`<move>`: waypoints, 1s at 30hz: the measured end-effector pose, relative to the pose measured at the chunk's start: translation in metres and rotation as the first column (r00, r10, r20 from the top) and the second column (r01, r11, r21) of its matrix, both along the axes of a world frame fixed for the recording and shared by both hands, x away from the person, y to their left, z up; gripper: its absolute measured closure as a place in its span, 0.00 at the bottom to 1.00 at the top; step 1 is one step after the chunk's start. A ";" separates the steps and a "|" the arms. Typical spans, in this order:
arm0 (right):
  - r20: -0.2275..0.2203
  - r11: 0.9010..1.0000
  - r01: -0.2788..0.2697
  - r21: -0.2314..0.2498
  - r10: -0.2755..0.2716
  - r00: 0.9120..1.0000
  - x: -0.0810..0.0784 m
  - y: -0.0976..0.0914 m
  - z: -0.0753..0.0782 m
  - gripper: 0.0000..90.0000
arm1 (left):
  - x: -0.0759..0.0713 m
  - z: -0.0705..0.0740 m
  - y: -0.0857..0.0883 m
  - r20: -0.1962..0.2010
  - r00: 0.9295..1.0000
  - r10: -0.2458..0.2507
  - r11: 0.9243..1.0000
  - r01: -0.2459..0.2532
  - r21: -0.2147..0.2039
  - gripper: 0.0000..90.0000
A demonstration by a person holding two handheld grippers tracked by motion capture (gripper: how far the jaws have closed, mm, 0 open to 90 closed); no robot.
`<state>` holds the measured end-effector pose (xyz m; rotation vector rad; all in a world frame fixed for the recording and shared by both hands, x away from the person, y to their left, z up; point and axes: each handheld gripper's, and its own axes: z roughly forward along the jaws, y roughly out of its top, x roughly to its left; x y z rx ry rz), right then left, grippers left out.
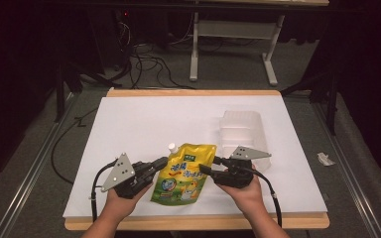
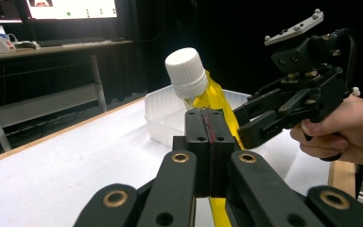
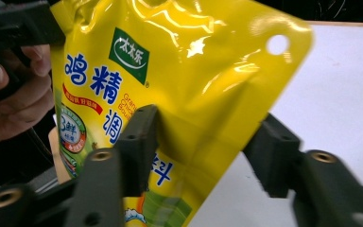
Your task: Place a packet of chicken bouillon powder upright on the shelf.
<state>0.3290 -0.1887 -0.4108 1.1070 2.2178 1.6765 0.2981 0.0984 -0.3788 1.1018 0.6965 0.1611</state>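
Behind left gripper [image 2: 211, 142]: pouch [image 2: 216, 101] mostly hidden

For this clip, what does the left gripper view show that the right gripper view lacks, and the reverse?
Left gripper view alone: the pouch's white screw cap, the clear plastic tray behind it, a desk with a monitor, and the left tongs shut on the pouch's yellow edge. Right gripper view alone: the pouch's printed front with its green logo, the round hang hole, and the right tongs straddling the pouch's edge. Both: the yellow pouch, the white table.
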 end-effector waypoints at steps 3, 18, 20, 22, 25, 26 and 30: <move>0.008 1.000 0.004 0.021 -0.004 1.000 -0.001 -0.004 0.002 0.67 | 0.000 0.001 0.001 0.000 1.000 0.002 1.000 -0.002 -0.010 1.00; 0.099 0.997 0.020 0.079 -0.027 0.995 -0.012 -0.015 0.021 0.82 | 0.003 0.000 0.001 -0.020 1.000 0.019 1.000 -0.020 -0.021 1.00; 0.108 0.997 0.019 0.078 -0.028 0.994 -0.013 -0.014 0.023 0.82 | 0.005 -0.001 0.000 -0.028 0.999 0.027 0.999 -0.027 -0.022 1.00; 0.119 0.997 0.021 0.073 -0.030 0.992 -0.015 -0.014 0.025 0.82 | 0.006 -0.003 0.000 -0.034 0.999 0.034 0.999 -0.034 -0.017 1.00; 0.139 0.998 0.026 0.059 -0.034 0.990 -0.017 -0.014 0.027 0.82 | 0.008 -0.006 -0.002 -0.049 0.998 0.040 0.999 -0.041 -0.010 1.00; 0.140 0.998 0.027 0.059 -0.035 0.989 -0.018 -0.014 0.027 0.83 | 0.009 -0.007 -0.002 -0.054 0.998 0.043 0.999 -0.043 -0.008 1.00; 0.150 0.998 0.025 0.057 -0.034 0.988 -0.021 -0.015 0.028 0.83 | 0.012 -0.012 -0.006 -0.070 0.997 0.045 0.999 -0.045 0.005 1.00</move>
